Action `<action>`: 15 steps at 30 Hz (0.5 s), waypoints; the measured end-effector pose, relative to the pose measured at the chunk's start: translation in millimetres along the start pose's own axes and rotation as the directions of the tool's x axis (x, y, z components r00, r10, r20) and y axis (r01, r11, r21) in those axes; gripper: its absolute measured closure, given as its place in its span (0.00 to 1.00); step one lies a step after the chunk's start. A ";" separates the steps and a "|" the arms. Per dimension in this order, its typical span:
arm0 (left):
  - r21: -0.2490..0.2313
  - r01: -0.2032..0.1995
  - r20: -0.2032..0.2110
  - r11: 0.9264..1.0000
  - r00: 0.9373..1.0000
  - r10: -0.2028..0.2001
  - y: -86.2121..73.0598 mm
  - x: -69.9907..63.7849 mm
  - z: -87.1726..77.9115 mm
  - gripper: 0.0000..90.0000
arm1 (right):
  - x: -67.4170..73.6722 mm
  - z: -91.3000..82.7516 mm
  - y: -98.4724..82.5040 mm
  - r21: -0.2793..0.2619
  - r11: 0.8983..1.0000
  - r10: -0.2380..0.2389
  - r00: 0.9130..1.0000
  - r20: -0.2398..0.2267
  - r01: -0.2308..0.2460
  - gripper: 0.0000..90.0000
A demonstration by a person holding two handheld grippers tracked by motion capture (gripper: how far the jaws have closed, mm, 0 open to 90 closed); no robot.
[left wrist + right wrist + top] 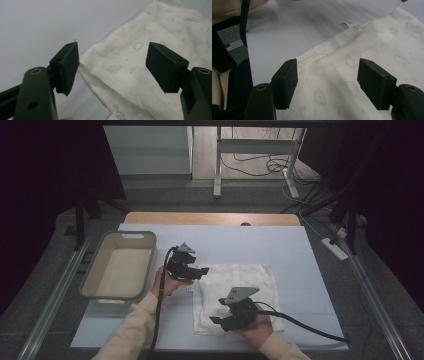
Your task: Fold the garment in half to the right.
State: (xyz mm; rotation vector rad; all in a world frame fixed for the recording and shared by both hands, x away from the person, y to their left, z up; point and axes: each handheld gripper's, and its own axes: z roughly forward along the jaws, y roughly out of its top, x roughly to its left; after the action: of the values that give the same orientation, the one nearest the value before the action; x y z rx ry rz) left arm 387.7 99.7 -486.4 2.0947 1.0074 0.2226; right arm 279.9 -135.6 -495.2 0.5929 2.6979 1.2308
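On the table (300, 250), a patterned cream towel (240, 290)

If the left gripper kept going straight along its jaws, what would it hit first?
Most likely the white towel: the left gripper has open jaws straddling the towel's near edge, with nothing in between. How far above the cloth it sits is unclear.

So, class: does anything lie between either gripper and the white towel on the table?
Nothing visible does. The left gripper hovers open at the towel's left edge, the right gripper open near its front-left corner. In both gripper views only bare cloth and table show between the fingers.
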 end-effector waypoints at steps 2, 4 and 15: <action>-0.001 0.001 0.000 1.000 1.000 -0.001 -0.1 0.2 -0.1 0.31 | 1.8 4.6 1.0 0.013 1.000 -0.005 1.000 -0.002 0.005 0.36; 0.003 0.003 0.001 1.000 1.000 -0.003 -0.5 0.9 1.1 0.30 | 4.7 9.4 2.2 0.024 1.000 -0.013 1.000 -0.002 0.013 0.36; 0.008 0.012 0.000 1.000 1.000 -0.012 -1.4 2.5 2.7 0.30 | 21.1 32.5 8.9 0.052 0.998 -0.044 0.997 -0.056 0.047 0.36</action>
State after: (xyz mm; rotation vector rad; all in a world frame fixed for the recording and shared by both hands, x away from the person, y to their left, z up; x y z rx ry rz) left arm 389.8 100.5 -489.6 2.0952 1.0219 0.2126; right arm 271.8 -99.2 -509.0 0.5077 2.7805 1.1850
